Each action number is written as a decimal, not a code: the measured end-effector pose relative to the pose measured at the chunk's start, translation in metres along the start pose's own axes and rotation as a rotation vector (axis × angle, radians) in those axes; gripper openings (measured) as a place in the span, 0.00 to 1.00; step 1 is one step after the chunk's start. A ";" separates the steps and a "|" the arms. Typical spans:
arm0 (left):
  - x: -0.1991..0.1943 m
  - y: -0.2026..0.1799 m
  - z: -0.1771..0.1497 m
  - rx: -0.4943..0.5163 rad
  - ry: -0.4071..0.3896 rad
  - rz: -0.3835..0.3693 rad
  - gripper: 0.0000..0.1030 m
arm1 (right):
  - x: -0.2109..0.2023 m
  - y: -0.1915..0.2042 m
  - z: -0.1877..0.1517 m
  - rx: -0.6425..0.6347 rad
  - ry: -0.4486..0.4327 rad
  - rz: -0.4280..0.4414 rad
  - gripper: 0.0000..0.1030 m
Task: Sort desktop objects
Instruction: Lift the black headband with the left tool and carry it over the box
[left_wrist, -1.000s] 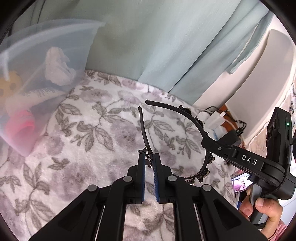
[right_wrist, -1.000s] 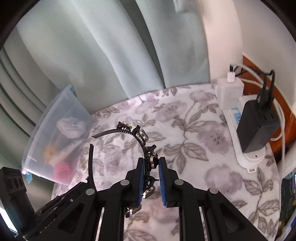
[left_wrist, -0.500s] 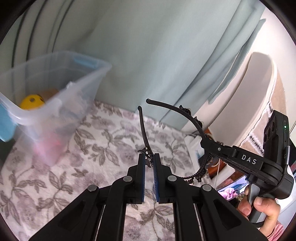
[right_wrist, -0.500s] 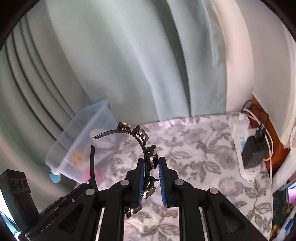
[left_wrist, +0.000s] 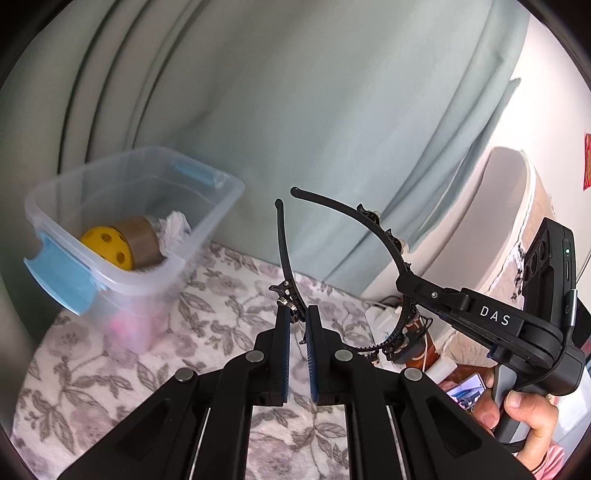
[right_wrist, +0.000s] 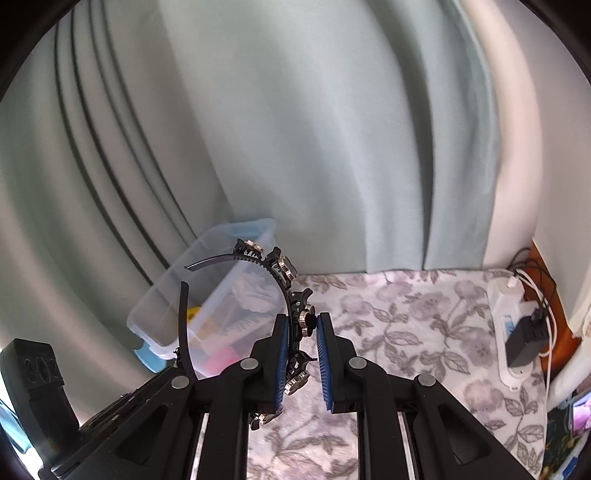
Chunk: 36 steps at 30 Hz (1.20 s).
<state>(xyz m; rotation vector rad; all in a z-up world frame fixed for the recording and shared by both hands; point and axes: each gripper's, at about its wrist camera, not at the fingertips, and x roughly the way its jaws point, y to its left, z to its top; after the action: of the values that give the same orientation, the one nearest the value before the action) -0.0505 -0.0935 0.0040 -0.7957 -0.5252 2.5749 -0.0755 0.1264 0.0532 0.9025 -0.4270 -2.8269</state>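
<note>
A thin, curved black headband (left_wrist: 373, 225) with little shiny studs is up in the air, to the right of the clear plastic bin (left_wrist: 122, 236). The left gripper (left_wrist: 297, 325) pinches one side of it, and the right gripper (right_wrist: 301, 328) squeezes the other. Inside the bin sit a yellow ball with holes (left_wrist: 109, 247), a brown tape roll (left_wrist: 142, 236) and crumpled white paper (left_wrist: 175, 229).

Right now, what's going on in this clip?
A person holds a black studded headband in the air with both handheld grippers: the left gripper pinches one side, the right gripper the other. It hangs above the floral cloth, not yet in the clear plastic bin, which already holds a yellow ball and tape roll.
</note>
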 end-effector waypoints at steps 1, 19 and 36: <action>-0.004 0.002 0.003 -0.002 -0.010 0.002 0.08 | 0.000 0.004 0.002 -0.005 -0.003 0.007 0.16; -0.044 0.082 0.039 -0.101 -0.129 0.121 0.08 | 0.055 0.106 0.027 -0.145 0.025 0.137 0.16; -0.012 0.145 0.056 -0.170 -0.114 0.192 0.08 | 0.144 0.137 0.035 -0.176 0.122 0.162 0.16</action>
<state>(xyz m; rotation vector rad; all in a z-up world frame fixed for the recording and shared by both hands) -0.1115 -0.2356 -0.0137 -0.7929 -0.7441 2.7938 -0.2060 -0.0276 0.0443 0.9517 -0.2202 -2.5982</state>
